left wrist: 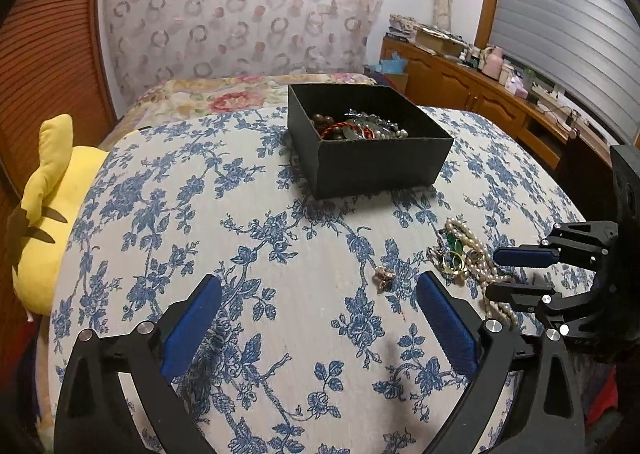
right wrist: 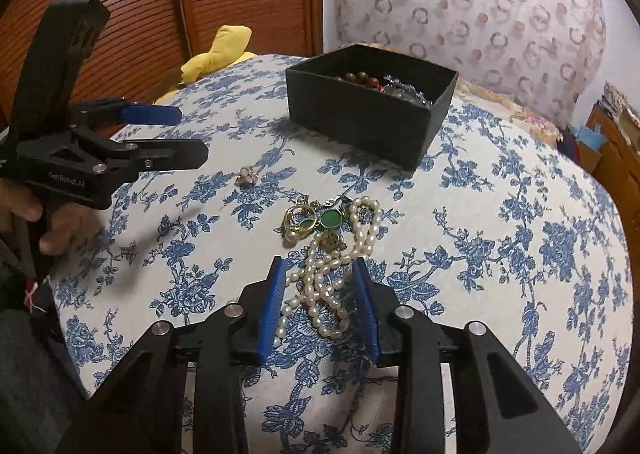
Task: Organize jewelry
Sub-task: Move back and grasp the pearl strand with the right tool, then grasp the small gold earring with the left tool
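- pearls heaped on the bed toward its near edge, strand running lengthwise straight out from the right gripper, partly between its fingers; pads apart, not pressing.
- left gripper spread wide, empty, off to the side; brooch just ahead.
- right nearer by far.
- box beyond, toward the far edge.

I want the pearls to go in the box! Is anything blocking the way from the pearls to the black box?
Nothing tall is in the way. Only flat jewelry, the gold rings and a green pendant, lies between the pearl necklace and the black box. The right hand-held gripper straddles the pearls and could probably lift them over.
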### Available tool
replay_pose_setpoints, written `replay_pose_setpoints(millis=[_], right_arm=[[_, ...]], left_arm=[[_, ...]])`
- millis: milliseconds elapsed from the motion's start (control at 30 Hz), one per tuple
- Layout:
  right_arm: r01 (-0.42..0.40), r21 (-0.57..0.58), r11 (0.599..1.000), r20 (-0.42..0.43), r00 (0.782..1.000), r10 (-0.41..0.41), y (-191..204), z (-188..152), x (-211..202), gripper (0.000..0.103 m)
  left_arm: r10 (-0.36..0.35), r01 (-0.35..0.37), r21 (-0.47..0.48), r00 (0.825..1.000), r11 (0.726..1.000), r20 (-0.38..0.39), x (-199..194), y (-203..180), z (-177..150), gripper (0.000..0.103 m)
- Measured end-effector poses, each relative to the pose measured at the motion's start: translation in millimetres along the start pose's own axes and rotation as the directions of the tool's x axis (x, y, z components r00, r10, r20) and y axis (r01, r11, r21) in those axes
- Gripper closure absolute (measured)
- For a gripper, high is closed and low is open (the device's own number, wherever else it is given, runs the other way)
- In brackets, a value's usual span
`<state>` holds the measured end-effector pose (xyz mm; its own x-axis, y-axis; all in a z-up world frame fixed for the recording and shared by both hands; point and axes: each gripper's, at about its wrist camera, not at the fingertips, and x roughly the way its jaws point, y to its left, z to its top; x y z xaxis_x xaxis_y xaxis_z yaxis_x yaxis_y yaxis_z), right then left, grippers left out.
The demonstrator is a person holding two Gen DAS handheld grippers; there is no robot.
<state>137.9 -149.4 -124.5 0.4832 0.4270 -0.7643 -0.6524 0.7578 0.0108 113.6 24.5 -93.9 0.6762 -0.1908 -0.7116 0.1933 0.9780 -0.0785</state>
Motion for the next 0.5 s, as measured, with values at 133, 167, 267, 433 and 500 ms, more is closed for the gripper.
replay_pose_setpoints(millis=[133, 167, 267, 433, 500], right_arm=[[0.032, -0.003, 0.999, -0.008, 0.999, -0.032, -2, -2, -2, 0.067], [0.039, 0.0, 0.999, -0.014, 0.999, -0.039, -4, -4, -2, 0.074], [0.04, 0.006, 0.999, -0.013, 0.999, -0.04, -9, -9, -3, 0.092], [0.065, 0.045, 0.997, 0.015, 0.998, -0.066, -20, -18, -14, 0.093], [0.064, 0.071, 0.995, 0.046, 0.997, -0.067, -26, -20, -23, 0.093]], left_arm=[[0.003, -0.003, -0.001, 1.0, 1.0, -0.01, 1, 1, -1, 0.009], [0.005, -0.005, 0.002, 1.0, 1.0, -0.014, 2, 1, -1, 0.009], [0.008, -0.008, 0.011, 1.0, 1.0, -0.025, 6, -1, -1, 0.009], [0.003, -0.002, 0.023, 0.999, 1.0, -0.041, 11, -8, -2, 0.009], [0.002, 0.0, 0.038, 0.999, 0.999, -0.049, 13, -12, -3, 0.009]])
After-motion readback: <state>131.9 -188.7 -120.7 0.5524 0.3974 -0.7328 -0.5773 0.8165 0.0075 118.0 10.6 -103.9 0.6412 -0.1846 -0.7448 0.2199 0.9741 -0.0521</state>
